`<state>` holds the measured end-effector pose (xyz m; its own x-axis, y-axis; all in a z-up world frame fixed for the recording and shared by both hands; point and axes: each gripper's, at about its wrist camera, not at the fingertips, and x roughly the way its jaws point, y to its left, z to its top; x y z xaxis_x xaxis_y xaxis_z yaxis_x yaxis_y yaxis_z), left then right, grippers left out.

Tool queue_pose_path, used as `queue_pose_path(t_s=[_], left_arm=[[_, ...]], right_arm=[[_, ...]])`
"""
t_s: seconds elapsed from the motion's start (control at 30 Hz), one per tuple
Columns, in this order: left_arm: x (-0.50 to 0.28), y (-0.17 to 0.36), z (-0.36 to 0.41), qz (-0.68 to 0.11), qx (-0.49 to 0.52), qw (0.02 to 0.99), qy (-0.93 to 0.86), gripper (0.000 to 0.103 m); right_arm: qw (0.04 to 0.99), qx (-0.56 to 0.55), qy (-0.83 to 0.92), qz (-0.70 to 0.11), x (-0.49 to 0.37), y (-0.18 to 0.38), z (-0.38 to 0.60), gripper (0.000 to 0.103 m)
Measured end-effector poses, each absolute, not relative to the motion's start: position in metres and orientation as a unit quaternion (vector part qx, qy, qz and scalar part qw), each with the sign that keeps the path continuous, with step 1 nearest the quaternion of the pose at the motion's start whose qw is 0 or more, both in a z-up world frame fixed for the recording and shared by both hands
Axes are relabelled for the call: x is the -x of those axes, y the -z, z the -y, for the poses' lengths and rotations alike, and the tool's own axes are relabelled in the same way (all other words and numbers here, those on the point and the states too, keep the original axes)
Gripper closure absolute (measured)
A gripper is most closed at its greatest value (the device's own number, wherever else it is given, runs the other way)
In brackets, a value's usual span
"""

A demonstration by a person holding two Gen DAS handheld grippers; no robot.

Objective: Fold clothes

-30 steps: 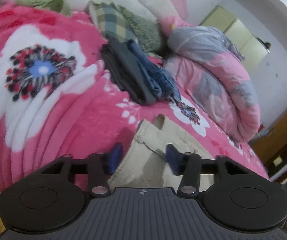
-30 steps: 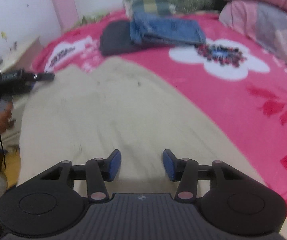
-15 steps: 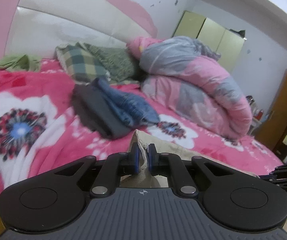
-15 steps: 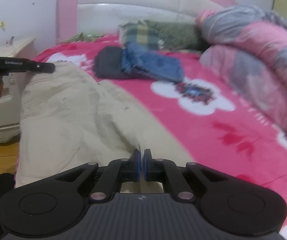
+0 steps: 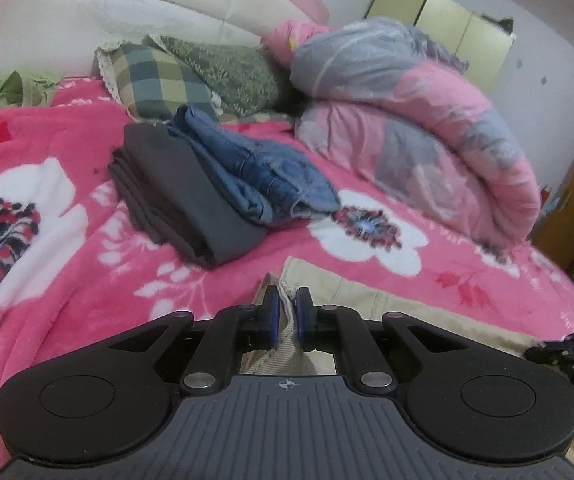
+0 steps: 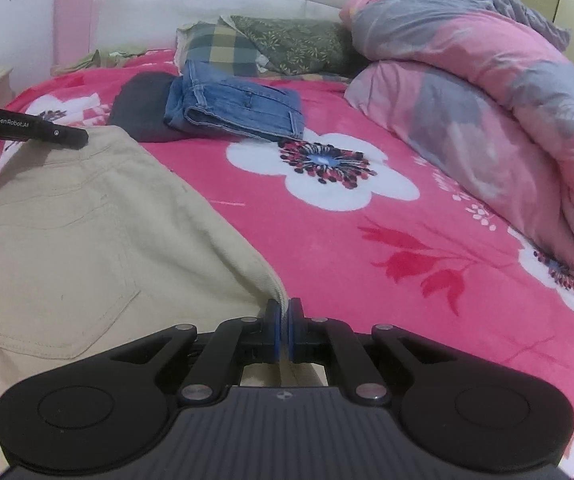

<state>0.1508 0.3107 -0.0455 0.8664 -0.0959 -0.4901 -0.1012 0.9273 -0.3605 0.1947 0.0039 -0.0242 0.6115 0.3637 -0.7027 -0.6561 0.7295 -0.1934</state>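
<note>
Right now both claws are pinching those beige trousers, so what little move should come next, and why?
Probably lift both together and carry the edge over to fold. The left gripper and right gripper are shut on the beige trousers, which lie spread on the pink blanket.

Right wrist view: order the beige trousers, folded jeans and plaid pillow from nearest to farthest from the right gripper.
1. Beige trousers, pinched in the right gripper, spreading left.
2. Folded jeans, mid-bed, left of centre.
3. Plaid pillow, by the headboard.
</note>
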Motion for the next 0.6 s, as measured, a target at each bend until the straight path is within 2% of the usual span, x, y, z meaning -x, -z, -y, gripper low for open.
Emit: queue_pose_path(t_s=[0.13, 0.23, 0.3, 0.33, 0.37, 0.47, 0.5, 0.6], left_arm=[[-0.16, 0.062, -0.313, -0.282, 0.205, 0.937, -0.006, 0.096], [-0.159, 0.065, -0.313, -0.28, 0.198, 0.939, -0.013, 0.091], [-0.156, 0.064, -0.311, -0.274, 0.189, 0.943, -0.023, 0.078], [-0.151, 0.059, -0.31, -0.263, 0.182, 0.947, -0.029, 0.075], [-0.146, 0.053, -0.309, -0.251, 0.175, 0.951, -0.035, 0.072], [-0.127, 0.031, -0.3, -0.199, 0.149, 0.968, -0.042, 0.064], [-0.123, 0.023, -0.295, -0.186, 0.142, 0.971, -0.04, 0.063], [-0.122, 0.004, -0.279, -0.172, 0.13, 0.976, -0.021, 0.063]], right_arm=[[0.864, 0.227, -0.294, -0.34, -0.199, 0.04, -0.004, 0.1], [0.864, 0.225, -0.291, -0.345, -0.202, 0.051, -0.004, 0.1], [0.864, 0.216, -0.291, -0.349, -0.204, 0.057, -0.003, 0.099], [0.865, 0.209, -0.292, -0.352, -0.205, 0.059, -0.002, 0.098], [0.868, 0.198, -0.289, -0.353, -0.206, 0.06, 0.002, 0.093], [0.88, 0.162, -0.276, -0.351, -0.208, 0.052, 0.017, 0.07], [0.886, 0.149, -0.273, -0.345, -0.205, 0.047, 0.023, 0.065], [0.895, 0.113, -0.276, -0.33, -0.194, 0.03, 0.046, 0.063]])
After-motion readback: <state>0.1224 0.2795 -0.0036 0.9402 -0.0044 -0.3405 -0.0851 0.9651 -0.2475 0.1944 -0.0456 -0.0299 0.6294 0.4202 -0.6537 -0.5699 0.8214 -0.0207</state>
